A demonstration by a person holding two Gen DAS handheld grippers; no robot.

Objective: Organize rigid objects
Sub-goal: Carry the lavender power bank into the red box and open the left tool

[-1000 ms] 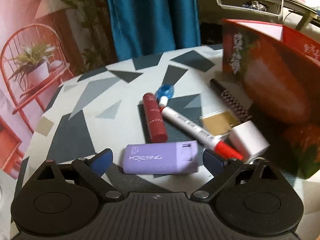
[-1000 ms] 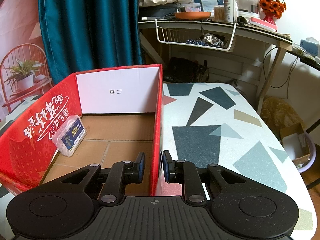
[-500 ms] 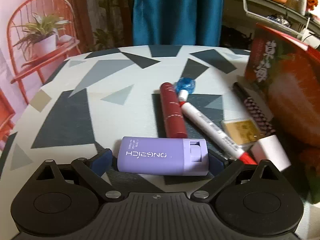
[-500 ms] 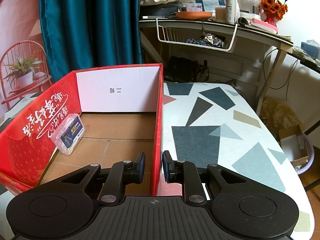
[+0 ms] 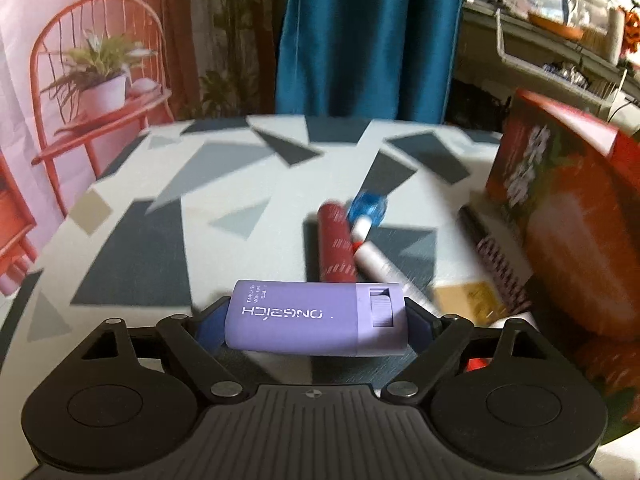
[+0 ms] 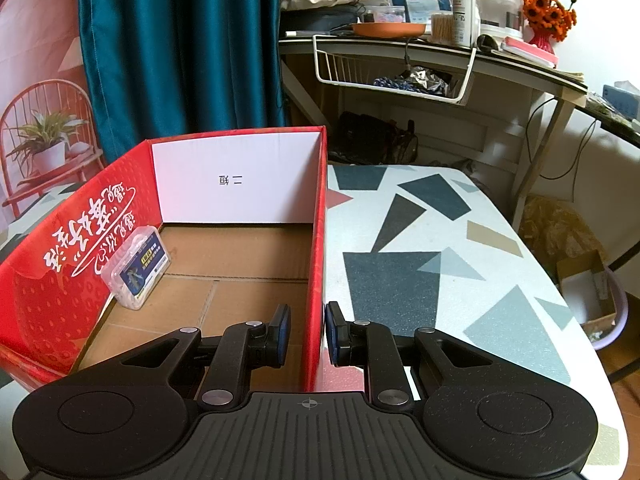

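Lilac plastic catches the eye first: a flat, rounded lilac plastic case [image 5: 316,320] with white lettering and a small slider at one end lies crosswise between the fingers of the left gripper [image 5: 316,322]. Its jaws are closing, each blue pad [image 5: 208,326] sitting at one short end of the case, and from the left wrist view I cannot tell for sure whether they already press on it. The case seems to sit slightly above the patterned white-and-grey table [image 5: 132,240], though the blur makes that uncertain.

Just beyond the case, toward the middle of the table, a dark red cylindrical tube [image 5: 336,248] lies beside a white marker pen [image 5: 380,264], the two touching or nearly so. At the marker's far end sits a small blue translucent object [image 5: 368,206]. Nearer the table's right side lies a flat tan square piece [image 5: 466,300], and past it a long dark patterned pen [image 5: 496,256] runs along the foot of the red cardboard box printed with strawberries [image 5: 568,240].

Over at that red box, the right gripper [image 6: 307,334] is clamped on its right-hand wall, one finger inside and one outside, near the box's front corner. Inside, a small clear plastic box with a blue label [image 6: 136,268] leans against the left wall on the brown cardboard floor. The box stands toward the table's left part in this view, with bare patterned top stretching to the right edge.
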